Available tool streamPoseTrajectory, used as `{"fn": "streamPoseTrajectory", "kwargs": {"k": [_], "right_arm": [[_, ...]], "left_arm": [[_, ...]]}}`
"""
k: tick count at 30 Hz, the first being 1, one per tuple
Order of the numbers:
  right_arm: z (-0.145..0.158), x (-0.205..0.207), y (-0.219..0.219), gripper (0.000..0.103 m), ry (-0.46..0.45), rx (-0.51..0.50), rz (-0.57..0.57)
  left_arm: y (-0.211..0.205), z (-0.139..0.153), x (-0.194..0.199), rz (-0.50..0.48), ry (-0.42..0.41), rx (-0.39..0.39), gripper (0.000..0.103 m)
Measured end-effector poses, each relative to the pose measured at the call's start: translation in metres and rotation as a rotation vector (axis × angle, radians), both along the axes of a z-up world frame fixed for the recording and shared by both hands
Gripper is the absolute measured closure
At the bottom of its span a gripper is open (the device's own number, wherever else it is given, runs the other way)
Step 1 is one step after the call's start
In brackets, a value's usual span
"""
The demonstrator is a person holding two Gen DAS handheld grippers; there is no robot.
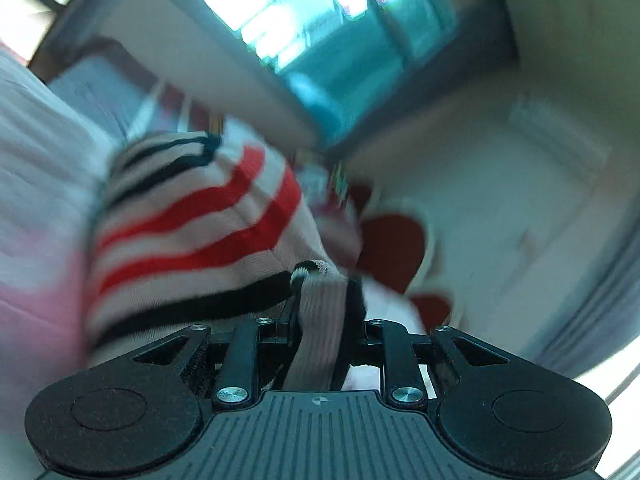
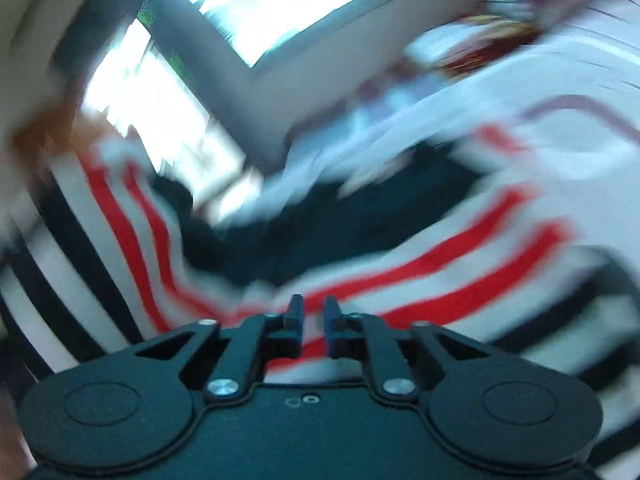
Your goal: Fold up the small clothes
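The left gripper (image 1: 320, 280) is closing tightly on a ribbed beige band, probably a cuff or hem, of the striped garment (image 1: 192, 232). The band is running straight back between the fingers toward the camera, and the rest of the cloth is hanging away to the left and upward from this grip. So the garment is lying mostly to the left of this gripper, with its stripes curving across that direction. In the left wrist view the cloth is looking like a soft knit, pale with red and black stripes, and it is bulging in a loose rounded shape. To the right there is a white cloth with dark red heart shapes (image 1: 394, 248), very blurred. Behind it I am seeing only a window (image 1: 304, 20) and pale walls.

The right gripper (image 2: 312, 312) is holding its fingers almost together, with only a narrow gap, and the striped garment (image 2: 460, 276) is passing just under and in front of them. I cannot tell if the cloth is really pinched there. From this gripper the cloth is spreading to both sides, with a dark fold (image 2: 320, 224) in the middle.

I am judging that the garment is being held up in the air, not lying on any surface, and that the next move depends on stretching it flat between the two grippers.
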State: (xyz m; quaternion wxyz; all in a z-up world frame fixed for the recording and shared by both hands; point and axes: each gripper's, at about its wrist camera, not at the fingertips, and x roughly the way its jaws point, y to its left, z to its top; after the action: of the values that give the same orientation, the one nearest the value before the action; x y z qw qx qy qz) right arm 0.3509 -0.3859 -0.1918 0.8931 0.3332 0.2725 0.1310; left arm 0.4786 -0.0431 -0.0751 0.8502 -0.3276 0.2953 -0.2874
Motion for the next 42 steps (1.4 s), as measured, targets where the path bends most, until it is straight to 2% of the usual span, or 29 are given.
{"fn": "streamPoseTrajectory", "kwargs": {"k": [1, 3, 4, 5, 6, 8, 11, 12, 13, 15, 19, 22, 25, 26, 27, 29, 30, 32, 33, 35, 37, 40, 42], "right_arm": [[0.001, -0.006, -0.020, 0.088, 0.000, 0.030, -0.045], [0.002, -0.018, -0.063, 0.078, 0.008, 0.082, -0.125], [0.003, -0.024, -0.082, 0.076, 0.017, 0.111, -0.151], [0.004, -0.029, -0.096, 0.068, 0.023, 0.126, -0.166], [0.006, -0.035, -0.108, 0.051, 0.028, 0.132, -0.179], [0.012, -0.046, -0.123, 0.037, 0.014, 0.139, -0.172], [0.013, -0.053, -0.125, 0.036, 0.026, 0.186, -0.110], [0.012, -0.051, -0.120, 0.035, 0.038, 0.201, -0.080], [0.009, -0.048, -0.110, 0.035, 0.051, 0.214, -0.048], [0.003, -0.042, -0.090, 0.031, 0.108, 0.239, 0.027], [-0.007, -0.028, -0.056, 0.030, 0.200, 0.265, 0.092], [-0.015, -0.014, -0.047, 0.031, 0.283, 0.279, 0.106], [-0.014, -0.003, -0.039, 0.034, 0.270, 0.251, 0.121], [-0.014, 0.002, -0.035, 0.034, 0.271, 0.238, 0.128], [-0.011, 0.003, -0.033, 0.036, 0.269, 0.222, 0.132], [-0.012, 0.010, -0.025, 0.038, 0.271, 0.162, 0.139], [-0.009, 0.010, -0.023, 0.050, 0.273, 0.122, 0.143], [-0.002, 0.013, -0.009, 0.071, 0.234, -0.037, 0.165], [0.003, 0.010, -0.002, 0.074, 0.199, -0.119, 0.182], [0.015, 0.002, 0.014, 0.078, 0.110, -0.285, 0.213], [0.029, -0.012, 0.025, 0.079, 0.003, -0.422, 0.221], [0.049, -0.029, 0.024, 0.080, -0.117, -0.504, 0.194], [0.060, -0.040, 0.017, 0.080, -0.184, -0.537, 0.174]], "left_arm": [[-0.024, -0.008, 0.005, -0.041, 0.033, 0.050, 0.081], [-0.072, -0.034, 0.016, -0.117, 0.131, 0.178, 0.079], [-0.089, -0.041, 0.016, -0.137, 0.151, 0.244, 0.074], [-0.102, -0.042, 0.011, -0.141, 0.121, 0.294, 0.061], [-0.106, -0.035, 0.003, -0.149, 0.077, 0.282, 0.039], [-0.096, -0.014, -0.011, -0.135, 0.010, 0.213, 0.035], [-0.053, 0.013, -0.030, -0.035, -0.072, 0.191, 0.035], [-0.036, 0.014, -0.037, 0.023, -0.094, 0.218, 0.035], [-0.020, 0.014, -0.039, 0.083, -0.106, 0.277, 0.035], [-0.004, 0.006, -0.036, 0.139, -0.057, 0.386, 0.035], [0.010, -0.017, -0.027, 0.124, 0.035, 0.482, 0.035], [0.009, -0.029, -0.028, 0.111, 0.059, 0.466, 0.035], [0.006, -0.039, -0.021, 0.100, 0.051, 0.499, 0.035], [0.005, -0.051, -0.020, 0.091, 0.041, 0.527, 0.034], [0.001, -0.050, -0.017, 0.082, 0.030, 0.546, 0.034], [0.002, -0.043, -0.012, 0.079, 0.027, 0.527, 0.034], [0.006, -0.041, -0.011, 0.089, 0.019, 0.498, 0.034], [0.021, -0.037, -0.010, 0.152, 0.023, 0.443, 0.034], [0.026, -0.038, -0.004, 0.175, 0.045, 0.425, 0.034], [0.029, -0.043, 0.006, 0.183, 0.081, 0.429, 0.034], [0.022, -0.042, 0.012, 0.172, 0.068, 0.447, 0.034], [0.009, -0.033, 0.016, 0.150, 0.025, 0.442, 0.034], [-0.006, -0.031, 0.018, 0.115, 0.004, 0.475, 0.034]]}}
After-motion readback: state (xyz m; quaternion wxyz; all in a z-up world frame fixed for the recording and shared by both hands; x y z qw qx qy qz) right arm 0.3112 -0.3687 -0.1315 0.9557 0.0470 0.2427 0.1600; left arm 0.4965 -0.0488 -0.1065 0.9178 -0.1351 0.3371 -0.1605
